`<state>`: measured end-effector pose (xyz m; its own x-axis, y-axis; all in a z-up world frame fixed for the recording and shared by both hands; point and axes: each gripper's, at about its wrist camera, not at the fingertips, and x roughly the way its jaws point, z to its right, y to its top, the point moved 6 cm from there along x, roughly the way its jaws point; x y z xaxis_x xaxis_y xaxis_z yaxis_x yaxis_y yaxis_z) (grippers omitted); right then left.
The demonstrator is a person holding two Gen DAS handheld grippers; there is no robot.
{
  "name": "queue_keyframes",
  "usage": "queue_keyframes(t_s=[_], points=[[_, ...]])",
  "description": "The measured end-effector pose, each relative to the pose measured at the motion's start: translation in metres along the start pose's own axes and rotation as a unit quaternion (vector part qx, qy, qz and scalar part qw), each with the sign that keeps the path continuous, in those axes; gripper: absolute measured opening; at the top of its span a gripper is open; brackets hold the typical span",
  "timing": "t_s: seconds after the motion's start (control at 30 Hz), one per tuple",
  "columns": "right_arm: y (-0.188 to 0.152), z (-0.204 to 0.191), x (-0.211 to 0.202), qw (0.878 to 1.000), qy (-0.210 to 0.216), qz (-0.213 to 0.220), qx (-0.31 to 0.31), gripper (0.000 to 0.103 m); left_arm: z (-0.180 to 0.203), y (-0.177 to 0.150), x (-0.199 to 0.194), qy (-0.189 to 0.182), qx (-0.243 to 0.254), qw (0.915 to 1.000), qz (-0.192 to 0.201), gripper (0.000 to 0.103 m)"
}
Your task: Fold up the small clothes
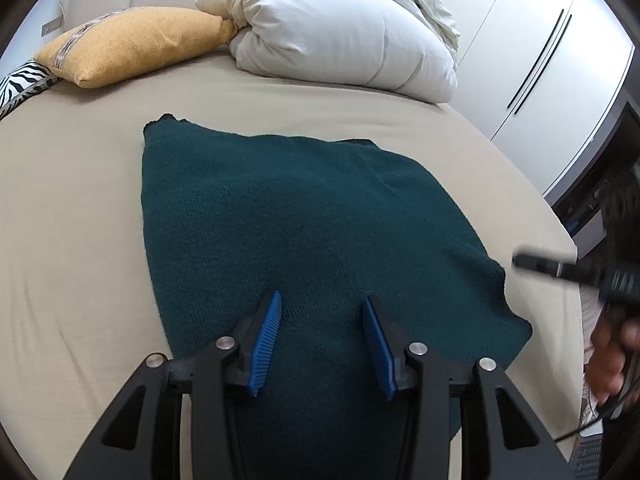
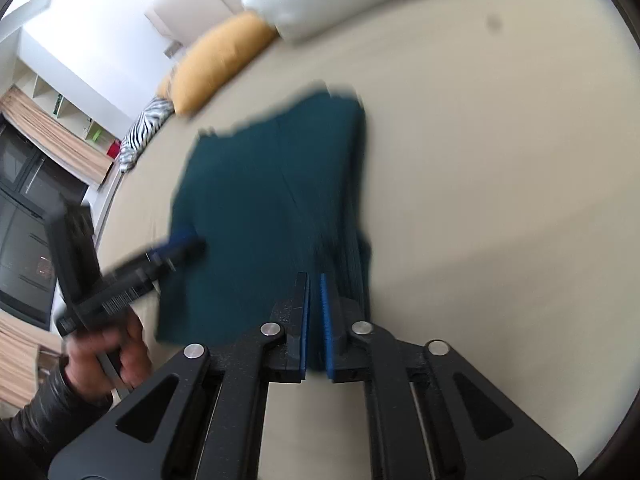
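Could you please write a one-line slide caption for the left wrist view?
Open left hand-held gripper poised over a dark teal knit garment spread on the beige bed.

Bare bed sheet (image 1: 80, 208) left and right of teal garment (image 1: 300, 216) — open passage. Far side blocked: yellow cushion (image 1: 136, 44), white duvet (image 1: 340, 36), zebra pillow (image 1: 20, 84) — well apart from garment.

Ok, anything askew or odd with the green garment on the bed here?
Only mildly: the dark green knit garment lies flat on the bed sheet, but its far edge is uneven and its near right corner juts out. No damage shows.
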<state>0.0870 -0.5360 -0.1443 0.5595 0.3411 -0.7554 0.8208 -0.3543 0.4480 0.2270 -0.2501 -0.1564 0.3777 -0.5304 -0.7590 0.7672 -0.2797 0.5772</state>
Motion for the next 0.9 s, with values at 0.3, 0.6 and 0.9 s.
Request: queue_keyframes(t_s=[0.3,0.6,0.9], points=[[0.106,-0.050,0.094,0.993,0.094,-0.059,0.038,0.013,0.002,-0.001,0.001,-0.006,-0.002,1.0000,-0.008,0.045],[0.138,-0.025,0.145,0.995,0.069,-0.027,0.063,0.000,0.005,-0.003,0.003,-0.008,0.002,0.9999,-0.007,0.045],[0.134,0.013,0.123,0.990,0.095,0.024,0.105,0.000,0.007,-0.007,0.005,0.006,0.012,0.9999,-0.004,0.045]])
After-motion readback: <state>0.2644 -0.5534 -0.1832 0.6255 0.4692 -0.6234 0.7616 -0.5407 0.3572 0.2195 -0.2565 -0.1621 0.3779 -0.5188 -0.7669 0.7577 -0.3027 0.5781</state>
